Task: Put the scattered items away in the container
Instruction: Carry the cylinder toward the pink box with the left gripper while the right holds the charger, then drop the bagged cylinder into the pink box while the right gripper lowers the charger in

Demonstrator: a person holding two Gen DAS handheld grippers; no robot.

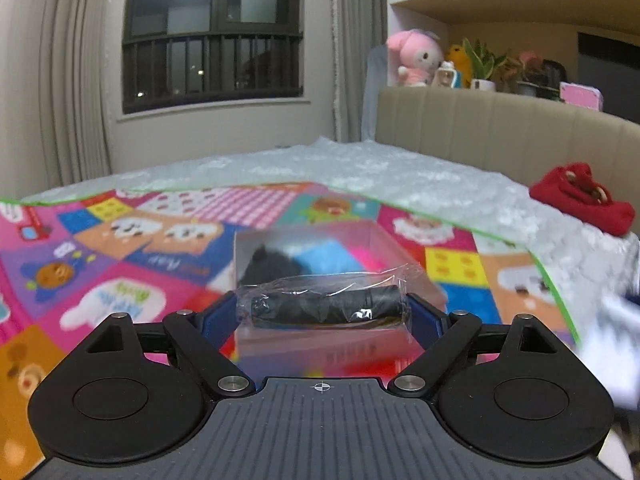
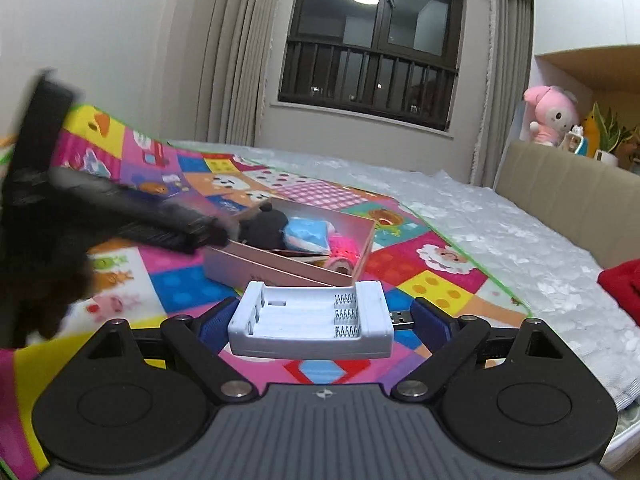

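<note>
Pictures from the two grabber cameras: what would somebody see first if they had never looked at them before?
Up front, the left gripper pinches a black roll in clear wrap, and the right gripper pinches a white battery charger. Behind them a pink box sits on the bright cartoon play mat, already holding black, blue and pink things.

A dark window [image 1: 212, 36] sits behind the bed [image 1: 360, 172]. A pink plush toy [image 1: 416, 58] stands above the headboard [image 1: 500, 128], a red cloth [image 1: 584, 196] below it.
</note>
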